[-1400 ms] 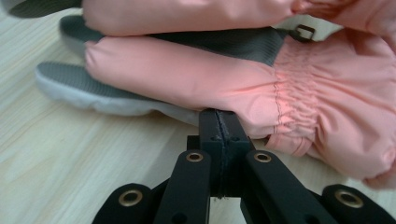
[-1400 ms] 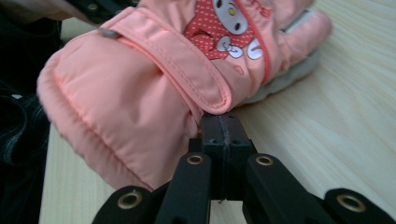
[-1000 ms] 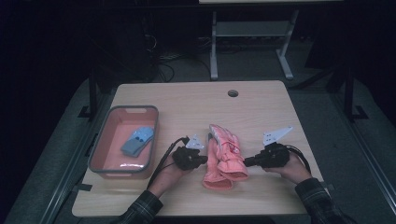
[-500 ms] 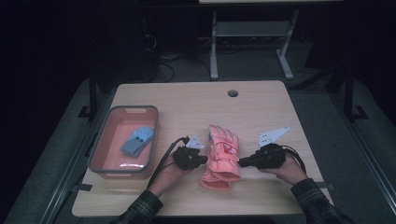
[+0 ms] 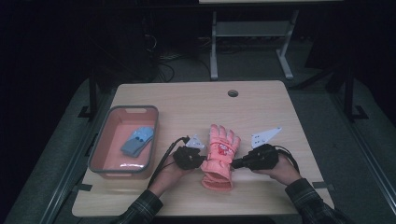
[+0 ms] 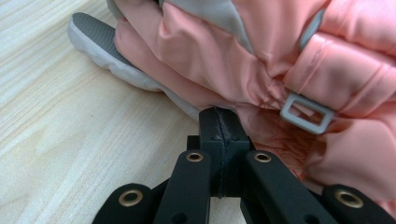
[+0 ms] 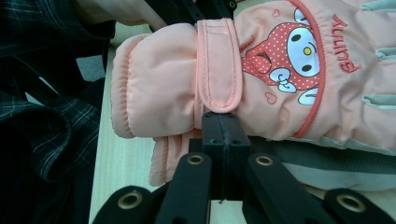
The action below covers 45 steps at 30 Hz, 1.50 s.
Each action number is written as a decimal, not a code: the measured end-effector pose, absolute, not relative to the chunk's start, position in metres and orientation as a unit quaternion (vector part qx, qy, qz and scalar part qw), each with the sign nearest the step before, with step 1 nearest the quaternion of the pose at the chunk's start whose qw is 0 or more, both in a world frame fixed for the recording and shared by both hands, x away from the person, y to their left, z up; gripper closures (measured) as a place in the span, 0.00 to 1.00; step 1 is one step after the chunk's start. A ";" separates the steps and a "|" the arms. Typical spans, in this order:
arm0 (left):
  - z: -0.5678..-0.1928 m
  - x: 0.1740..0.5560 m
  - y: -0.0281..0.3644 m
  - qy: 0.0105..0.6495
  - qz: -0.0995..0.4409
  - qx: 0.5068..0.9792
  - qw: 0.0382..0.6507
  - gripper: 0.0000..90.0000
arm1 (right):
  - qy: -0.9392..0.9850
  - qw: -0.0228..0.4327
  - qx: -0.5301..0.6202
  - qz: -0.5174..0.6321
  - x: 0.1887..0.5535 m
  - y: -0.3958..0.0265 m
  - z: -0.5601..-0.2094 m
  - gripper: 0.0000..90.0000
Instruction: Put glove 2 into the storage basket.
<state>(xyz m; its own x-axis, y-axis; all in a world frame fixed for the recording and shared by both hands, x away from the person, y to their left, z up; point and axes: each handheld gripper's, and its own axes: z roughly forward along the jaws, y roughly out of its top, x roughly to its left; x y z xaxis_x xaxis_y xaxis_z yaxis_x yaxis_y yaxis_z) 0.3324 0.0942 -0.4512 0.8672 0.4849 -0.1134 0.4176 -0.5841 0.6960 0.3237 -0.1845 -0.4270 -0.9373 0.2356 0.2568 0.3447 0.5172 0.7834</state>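
A pink winter glove [image 5: 219, 156] with a bunny picture lies on the wooden table [image 5: 196, 102], fingers pointing away and cuff toward the person. A second glove with a grey palm [image 7: 327, 163] lies under it. My left gripper [image 5: 201, 162] is at the glove's left side by the wrist. Its jaws are shut, with the tips [image 6: 218, 116] against the pink fabric [image 6: 261, 56] near a grey buckle [image 6: 306, 112]. My right gripper [image 5: 235, 164] is at the right side. Its jaws are shut too, and the tips [image 7: 219, 121] touch the edge just below the wrist strap [image 7: 217, 65].
A grey-rimmed pink tray [image 5: 100, 144] stands at the table's left with a blue folded item [image 5: 137, 141] inside. A round hole [image 5: 232, 93] sits near the table's far edge. Plaid sleeves come in from the bottom. Dark floor and a metal stand lie beyond.
The bunched-up glove has been laid out flat and straight, fingers pointing away. My right gripper has shifted slightly left toward the glove's wrist. The left gripper has stayed put.
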 end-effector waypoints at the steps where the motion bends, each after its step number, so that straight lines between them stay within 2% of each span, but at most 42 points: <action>1: -0.451 0.333 0.094 0.257 0.045 0.890 0.375 1.00 | -0.870 0.057 -0.166 -0.461 0.324 -0.184 -0.427 1.00; 9: -0.447 0.335 0.104 0.281 0.052 0.889 0.356 0.94 | -0.872 0.039 -0.191 -0.449 0.321 -0.193 -0.429 1.00; 13: -0.438 0.334 0.110 0.289 0.058 0.882 0.369 0.99 | -0.876 0.027 -0.216 -0.430 0.318 -0.200 -0.436 1.00; 16: -0.432 0.336 0.112 0.300 0.070 0.876 0.372 0.99 | -0.887 0.028 -0.222 -0.403 0.315 -0.196 -0.446 1.00; 19: -0.430 0.339 0.116 0.319 0.070 0.868 0.373 0.89 | -0.895 0.031 -0.222 -0.385 0.313 -0.187 -0.457 1.00; 21: -0.429 0.341 0.119 0.332 0.064 0.862 0.377 0.79 | -0.900 0.034 -0.219 -0.375 0.312 -0.179 -0.462 1.00; 24: -0.422 0.345 0.124 0.347 0.061 0.854 0.382 0.65 | -0.902 0.038 -0.215 -0.372 0.310 -0.171 -0.464 1.00; 27: -0.410 0.349 0.130 0.352 0.057 0.848 0.393 0.55 | -0.902 0.033 -0.210 -0.376 0.308 -0.165 -0.464 1.00; 37: -0.386 0.359 0.141 0.325 0.029 0.842 0.429 0.32 | -0.903 0.016 -0.194 -0.383 0.306 -0.137 -0.463 1.00; 45: -0.381 0.366 0.136 0.307 0.004 0.848 0.432 0.24 | -0.897 0.005 -0.216 -0.386 0.305 -0.153 -0.455 0.98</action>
